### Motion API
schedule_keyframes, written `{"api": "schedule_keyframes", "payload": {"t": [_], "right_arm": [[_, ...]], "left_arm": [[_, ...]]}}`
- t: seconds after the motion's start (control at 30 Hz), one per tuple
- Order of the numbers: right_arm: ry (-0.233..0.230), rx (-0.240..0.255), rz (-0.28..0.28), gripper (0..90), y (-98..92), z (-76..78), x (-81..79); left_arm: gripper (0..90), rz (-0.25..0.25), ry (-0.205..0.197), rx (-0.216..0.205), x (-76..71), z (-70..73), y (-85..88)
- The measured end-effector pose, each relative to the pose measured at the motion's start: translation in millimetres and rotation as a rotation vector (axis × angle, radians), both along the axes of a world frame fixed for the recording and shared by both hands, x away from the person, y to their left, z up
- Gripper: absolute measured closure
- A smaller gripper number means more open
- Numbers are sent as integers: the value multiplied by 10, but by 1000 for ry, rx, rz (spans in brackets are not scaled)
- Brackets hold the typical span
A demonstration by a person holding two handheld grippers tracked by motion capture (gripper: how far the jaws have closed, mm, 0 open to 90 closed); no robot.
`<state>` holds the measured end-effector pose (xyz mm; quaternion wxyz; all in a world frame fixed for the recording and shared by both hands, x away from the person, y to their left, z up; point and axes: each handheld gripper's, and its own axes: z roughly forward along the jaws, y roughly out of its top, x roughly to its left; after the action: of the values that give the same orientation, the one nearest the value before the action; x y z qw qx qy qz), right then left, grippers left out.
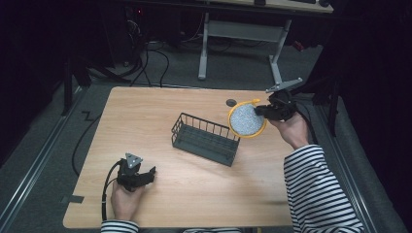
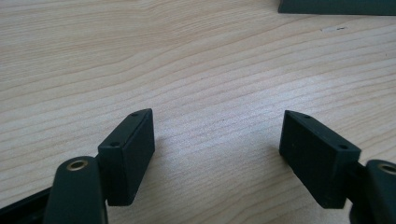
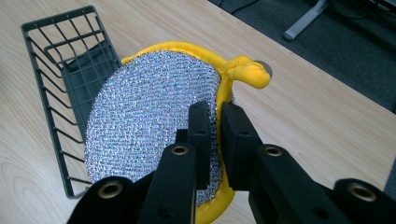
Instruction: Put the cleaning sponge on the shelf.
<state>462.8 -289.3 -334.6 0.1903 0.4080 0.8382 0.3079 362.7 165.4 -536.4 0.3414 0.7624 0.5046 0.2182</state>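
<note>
On the bench (image 1: 145,116) the wire basket (image 1: 205,139) sits near the middle, lying slantwise. Just right of it and a little farther back, the round scouring pad (image 1: 247,120) stands on edge above the basket's right end, pinched at its rim between the jaws of the right gripper (image 1: 266,110). The left gripper (image 1: 145,174) rests at the near left, well apart from the basket.
</note>
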Motion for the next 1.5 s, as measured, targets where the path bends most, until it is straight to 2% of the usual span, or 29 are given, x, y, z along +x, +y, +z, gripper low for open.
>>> {"api": "schedule_keyframes", "payload": {"t": [0.53,1.17,1.5], "right_arm": [[24,-43,79,827,403,-251,173],[38,-94,145,825,605,-435,184],[38,-97,171,822,686,-499,175]], "left_arm": [[270,-1,0,-1,0,0,0],[273,-2,0,-3,1,0,2],[273,-2,1,-4,1,0,4]]}}
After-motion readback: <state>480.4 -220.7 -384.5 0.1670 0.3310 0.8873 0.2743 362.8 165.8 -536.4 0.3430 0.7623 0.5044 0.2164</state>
